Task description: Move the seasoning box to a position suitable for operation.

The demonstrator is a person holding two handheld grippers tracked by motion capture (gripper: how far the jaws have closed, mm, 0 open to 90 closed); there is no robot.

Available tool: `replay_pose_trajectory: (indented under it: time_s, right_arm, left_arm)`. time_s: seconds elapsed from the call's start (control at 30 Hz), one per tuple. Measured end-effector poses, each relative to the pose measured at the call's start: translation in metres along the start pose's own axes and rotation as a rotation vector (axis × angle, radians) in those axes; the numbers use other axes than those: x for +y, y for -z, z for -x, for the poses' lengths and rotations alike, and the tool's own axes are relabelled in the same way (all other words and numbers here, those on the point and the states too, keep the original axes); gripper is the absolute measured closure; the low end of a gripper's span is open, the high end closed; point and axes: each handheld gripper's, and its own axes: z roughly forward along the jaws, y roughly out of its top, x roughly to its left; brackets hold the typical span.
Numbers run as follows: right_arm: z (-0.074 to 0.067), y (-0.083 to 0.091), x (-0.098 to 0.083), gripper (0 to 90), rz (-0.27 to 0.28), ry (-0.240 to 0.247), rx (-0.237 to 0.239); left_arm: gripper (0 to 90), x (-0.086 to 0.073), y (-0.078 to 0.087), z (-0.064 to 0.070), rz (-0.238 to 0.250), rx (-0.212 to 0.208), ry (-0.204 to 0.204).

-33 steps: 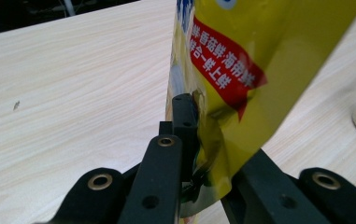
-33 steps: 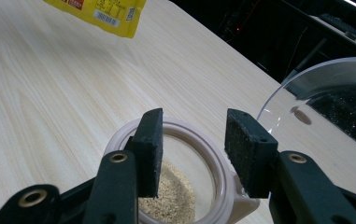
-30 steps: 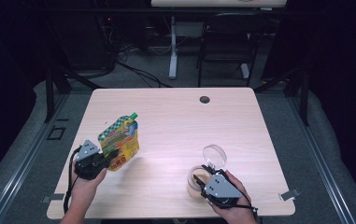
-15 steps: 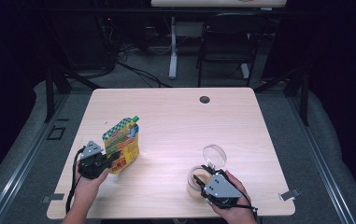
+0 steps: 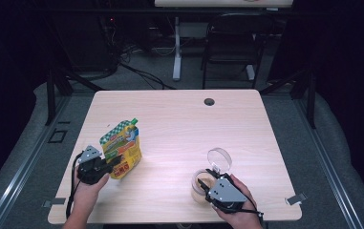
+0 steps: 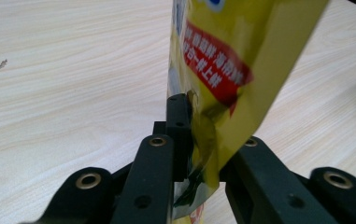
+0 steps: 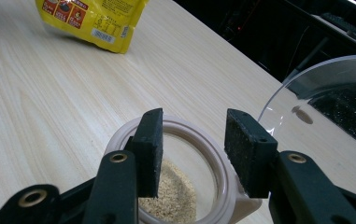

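Note:
A yellow pouch (image 5: 122,148) with a green checked top stands on the wooden table (image 5: 179,119) at the front left. My left gripper (image 5: 115,164) holds its bottom edge. In the left gripper view the pouch (image 6: 227,70) sits between the jaws and touches both sides of the left gripper (image 6: 206,140), whose jaws have just been opening a little. At the front right, my right gripper (image 5: 206,183) stands open over a white-rimmed jar (image 5: 198,188). In the right gripper view the right gripper (image 7: 192,149) hangs above the jar's rim (image 7: 180,123), with tan grains (image 7: 175,196) inside.
The jar's clear lid (image 5: 219,158) is tipped open on its far side, also as the lid (image 7: 325,93) in the right gripper view. A dark cable hole (image 5: 209,101) marks the table's far edge. A chair (image 5: 232,38) and desk legs stand behind the table.
The pouch has sunk slightly onto the table with the left hand. The right hand and jar have kept still.

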Motion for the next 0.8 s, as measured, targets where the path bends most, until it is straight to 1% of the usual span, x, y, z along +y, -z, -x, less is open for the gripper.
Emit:
replay_pose_trajectory:
  time_s: [0.17,0.23,0.33,0.4,0.53,0.67,0.8]
  right_arm:
    - [0.0001,0.0,-0.0003,57.3,0.004,-0.003,0.001]
    - [0.0003,0.0002,-0.0003,57.3,0.004,-0.004,0.0]
    - [0.0003,0.0004,-0.0004,57.3,0.006,-0.004,0.002]
    - [0.0004,0.0004,-0.0005,57.2,0.006,-0.005,0.001]
    - [0.0007,0.0005,-0.0005,57.2,0.006,-0.005,0.001]
    - [0.001,0.0003,-0.0006,57.1,0.005,-0.006,0.003]
    - [0.0008,-0.0002,-0.0009,56.9,0.001,-0.006,0.004]
  left_arm:
    - [78.5,-0.0009,0.0025,-0.0011,0.008,-0.001,0.003]
    - [74.7,-0.0011,0.0037,-0.0012,0.02,0.0,0.011]
    - [71.6,-0.0016,0.0048,-0.002,0.022,-0.021,0.011]
    - [69.9,-0.0021,0.005,-0.0019,0.028,-0.026,0.022]
    - [63.1,-0.0022,0.0062,-0.0031,0.05,-0.023,0.036]
    - [57.9,-0.003,0.0065,-0.005,0.057,-0.024,0.048]
    - [52.4,-0.0033,0.007,-0.0056,0.053,-0.024,0.039]
